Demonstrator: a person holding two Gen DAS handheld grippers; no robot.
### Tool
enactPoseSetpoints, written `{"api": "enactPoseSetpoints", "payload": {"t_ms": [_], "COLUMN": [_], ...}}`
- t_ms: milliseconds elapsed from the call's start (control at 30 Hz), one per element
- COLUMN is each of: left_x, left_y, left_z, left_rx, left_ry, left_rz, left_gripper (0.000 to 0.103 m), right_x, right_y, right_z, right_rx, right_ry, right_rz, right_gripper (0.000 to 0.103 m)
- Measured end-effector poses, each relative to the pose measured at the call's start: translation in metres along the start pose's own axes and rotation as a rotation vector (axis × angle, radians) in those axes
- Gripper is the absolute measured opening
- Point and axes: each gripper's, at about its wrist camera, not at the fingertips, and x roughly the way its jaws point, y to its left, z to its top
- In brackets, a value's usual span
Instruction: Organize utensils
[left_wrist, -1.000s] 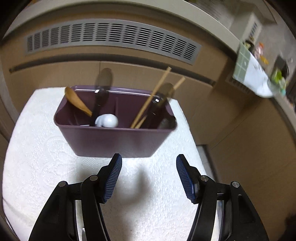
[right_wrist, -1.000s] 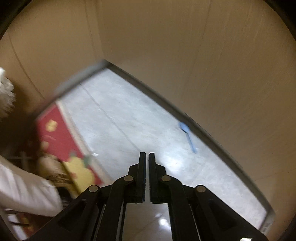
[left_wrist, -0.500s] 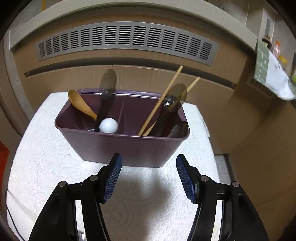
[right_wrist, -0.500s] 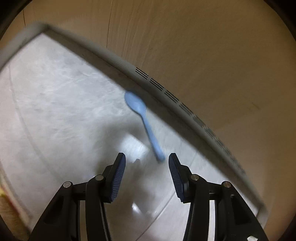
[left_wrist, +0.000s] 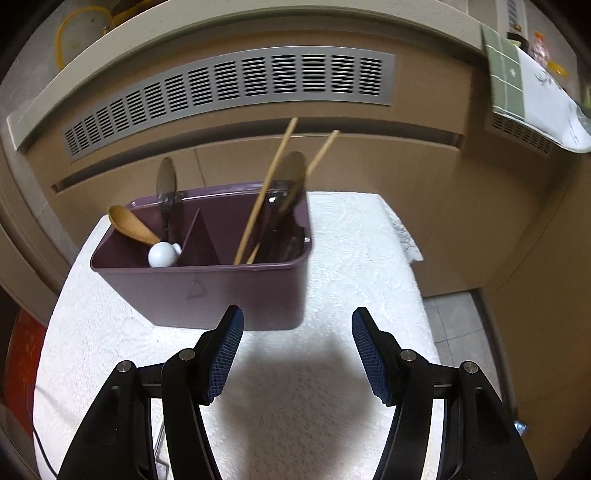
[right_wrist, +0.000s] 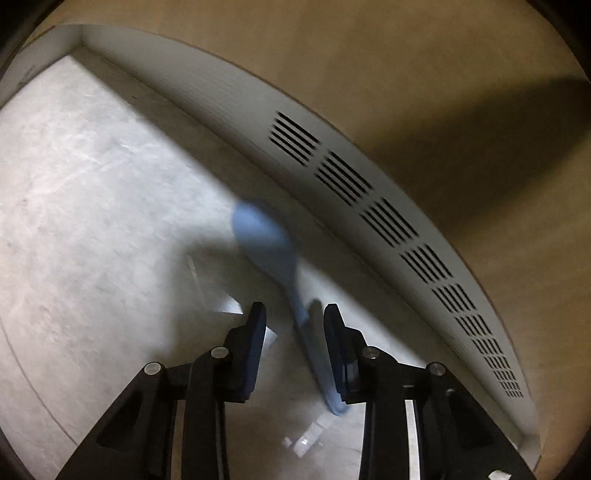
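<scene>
A purple divided utensil bin (left_wrist: 207, 291) stands on a table under a white cloth (left_wrist: 354, 258). Its left compartment holds a wooden spoon (left_wrist: 129, 223), a dark spoon (left_wrist: 166, 195) and a white round-ended utensil (left_wrist: 161, 254). Its right compartment holds wooden chopsticks (left_wrist: 266, 192) and dark utensils. My left gripper (left_wrist: 295, 354) is open and empty, just in front of the bin. A blue plastic spoon (right_wrist: 273, 258) lies on the grey floor (right_wrist: 92, 203). My right gripper (right_wrist: 295, 336) is open and low over it, its handle lying between the fingers close to the right one.
A slotted vent panel (left_wrist: 236, 85) and brown wall panels stand behind the table. A shelf with a white-green cloth (left_wrist: 528, 88) is at the upper right. In the right wrist view a white vented baseboard (right_wrist: 369, 195) runs along the brown wall beside the spoon.
My right gripper opened and came down to the blue spoon, which now lies between its fingers. My left gripper shifted slightly, staying open before the bin.
</scene>
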Motion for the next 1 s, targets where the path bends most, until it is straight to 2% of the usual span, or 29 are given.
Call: {"api": "enactPoseSetpoints", "payload": {"t_ms": [133,200,267,400,433,567,633,700,767,800,867,933,1000], "left_x": [-0.008,-0.011,-0.013,-0.013,-0.012,-0.006,-0.003,0.001,0.003,0.003,0.002,0.0,-0.001], "left_y": [-0.005,-0.004,-0.004,-0.004,-0.004,-0.002,0.001,0.003,0.008,0.01,0.015,0.02,0.025], "left_z": [0.004,0.006,0.007,0.005,0.004,-0.002,-0.003,-0.002,-0.002,-0.003,-0.003,-0.003,-0.002], "left_rx": [0.027,0.027,0.034,0.037,0.039,0.037,0.033,0.025,0.006,-0.005,-0.016,-0.021,-0.032], "left_ry": [-0.011,-0.013,-0.011,0.002,0.009,0.035,0.048,0.059,0.065,0.067,0.073,0.065,0.072], "left_rz": [0.002,-0.007,-0.01,-0.033,-0.042,-0.076,-0.091,-0.103,-0.109,-0.109,-0.107,-0.094,-0.091], "left_gripper": [0.062,0.062,0.062,0.062,0.062,0.062,0.062,0.062,0.062,0.062,0.062,0.062,0.062], "right_x": [-0.005,-0.008,-0.016,-0.043,-0.056,-0.102,-0.123,-0.126,-0.116,-0.115,-0.11,-0.112,-0.114], "right_y": [0.001,-0.004,-0.008,-0.007,-0.012,-0.032,-0.038,-0.052,-0.062,-0.06,-0.054,-0.046,-0.034], "right_z": [0.001,0.0,-0.006,-0.037,-0.051,-0.091,-0.103,-0.103,-0.093,-0.089,-0.085,-0.085,-0.089], "right_rx": [0.024,0.061,0.09,0.151,0.207,0.373,0.379,0.411,0.426,0.391,0.354,0.277,0.175], "right_ry": [0.021,0.039,0.055,0.083,0.091,0.102,0.085,0.072,0.086,0.086,0.099,0.095,0.085], "right_rz": [0.04,0.087,0.138,0.285,0.356,0.542,0.572,0.61,0.604,0.559,0.555,0.548,0.473], "right_gripper": [0.024,0.013,0.009,0.006,0.006,0.002,0.002,0.002,0.002,0.002,0.002,0.002,0.006]}}
